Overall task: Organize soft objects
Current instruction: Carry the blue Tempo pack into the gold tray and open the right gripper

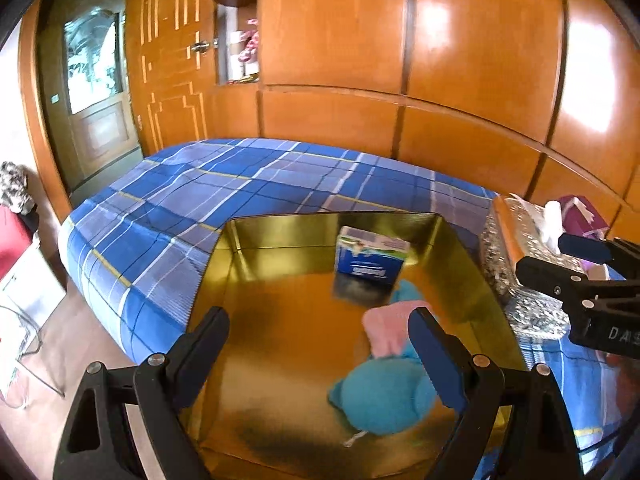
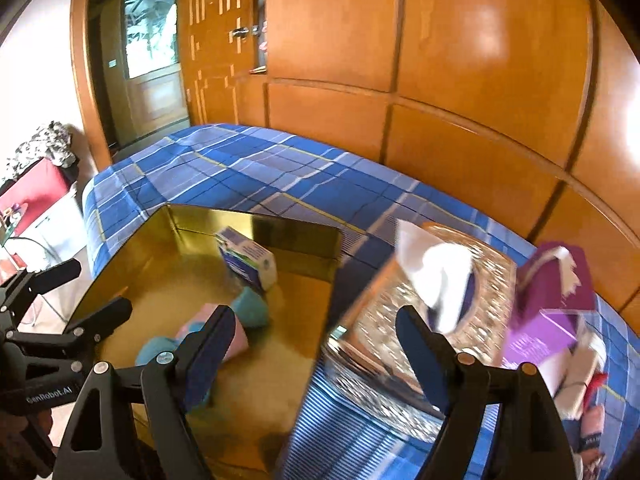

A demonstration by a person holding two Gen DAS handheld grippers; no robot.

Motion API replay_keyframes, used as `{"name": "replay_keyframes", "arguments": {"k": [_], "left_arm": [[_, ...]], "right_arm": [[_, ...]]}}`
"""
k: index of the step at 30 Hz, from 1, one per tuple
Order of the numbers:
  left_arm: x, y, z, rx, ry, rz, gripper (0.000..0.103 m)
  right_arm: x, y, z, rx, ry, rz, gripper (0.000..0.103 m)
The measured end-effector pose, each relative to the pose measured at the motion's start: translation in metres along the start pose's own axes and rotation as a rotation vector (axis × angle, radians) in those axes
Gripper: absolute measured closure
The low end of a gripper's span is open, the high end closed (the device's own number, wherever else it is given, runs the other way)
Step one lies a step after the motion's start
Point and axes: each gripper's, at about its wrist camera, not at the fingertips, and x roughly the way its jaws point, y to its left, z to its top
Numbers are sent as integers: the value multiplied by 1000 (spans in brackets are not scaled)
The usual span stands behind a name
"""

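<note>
A gold box [image 1: 460,248] [image 2: 132,240] sits on the blue plaid bed. Inside it lie a teal and pink soft toy [image 1: 384,384] [image 2: 248,308] and a small blue and white carton [image 1: 370,258] [image 2: 248,260]. My left gripper [image 1: 320,352] [image 2: 60,292] is open and empty over the box, its right finger near the toy. My right gripper [image 2: 316,352] [image 1: 560,260] is open and empty above the box's right wall, in front of a silver patterned tissue box [image 2: 404,320] [image 1: 516,264] with a white tissue sticking up.
Purple packs [image 2: 552,304] [image 1: 580,216] and other small packets [image 2: 588,400] lie on the bed [image 1: 240,184] [image 2: 260,168] at the right. Wooden wardrobe panels stand behind the bed. A door [image 1: 96,92] is at the far left, with a red item and clutter beside it.
</note>
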Motion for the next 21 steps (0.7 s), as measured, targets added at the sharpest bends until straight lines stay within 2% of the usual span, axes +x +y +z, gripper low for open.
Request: {"name": "replay_keyframes", "arguments": {"k": [14,19,21], "left_arm": [[-11,-32,-7,91,-16,-37,11],[-19,-47,-9,136,-31,-63,11],[-23,-54,-8,155,-36,-102,11]], "right_arm": [[-43,-63,-28,102,-69,-138,19],[-61,-106,-43,161,-71,-212,19],[-72,-130,-52,203,-68,-248,19]]}}
